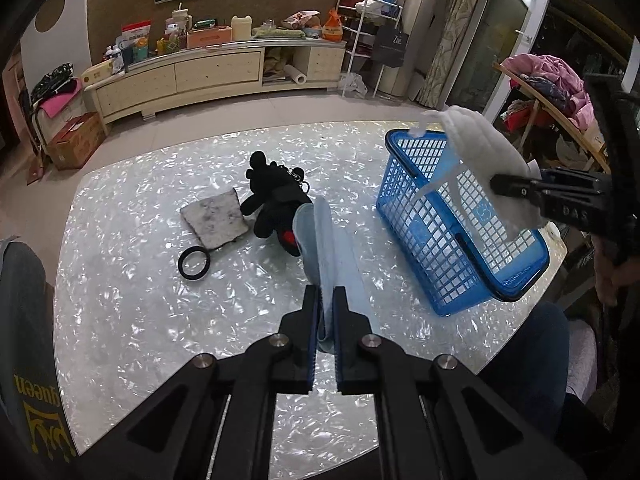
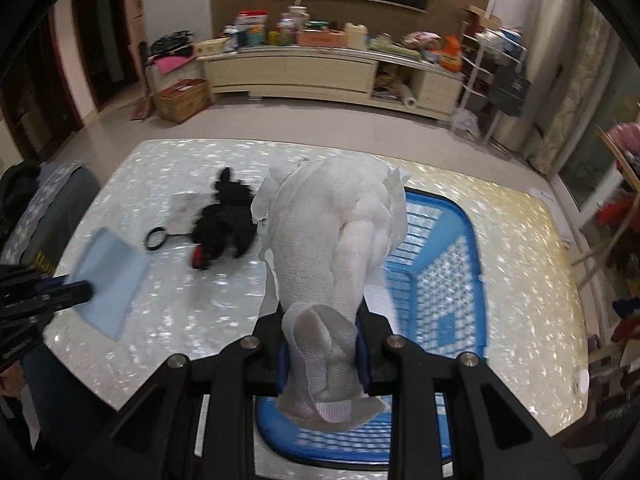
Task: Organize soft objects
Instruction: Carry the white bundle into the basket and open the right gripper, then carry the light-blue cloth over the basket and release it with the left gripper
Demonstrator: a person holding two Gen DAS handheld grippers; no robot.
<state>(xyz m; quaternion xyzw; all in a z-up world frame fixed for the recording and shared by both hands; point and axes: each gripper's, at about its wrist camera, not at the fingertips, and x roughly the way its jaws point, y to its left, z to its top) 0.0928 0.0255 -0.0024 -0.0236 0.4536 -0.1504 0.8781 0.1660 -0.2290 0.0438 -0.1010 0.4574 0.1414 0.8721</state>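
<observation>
With your right gripper (image 2: pixel 322 344) clamped on the bunched white woven cloth (image 2: pixel 340 232) above the blue plastic mesh basket (image 1: pixel 460 236) near the table's right edge, and your left gripper (image 1: pixel 326 308) pinching the pale blue flat cloth (image 1: pixel 320 236), lower the white cloth inside the rim before you release.

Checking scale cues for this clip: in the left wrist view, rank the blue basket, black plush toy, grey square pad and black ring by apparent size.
1. blue basket, clearly largest, though it also sits nearer the camera.
2. black plush toy.
3. grey square pad, only a little smaller than the toy.
4. black ring, smallest.

White cloth (image 2: pixel 340 240) above blue basket (image 2: pixel 440 280)
</observation>
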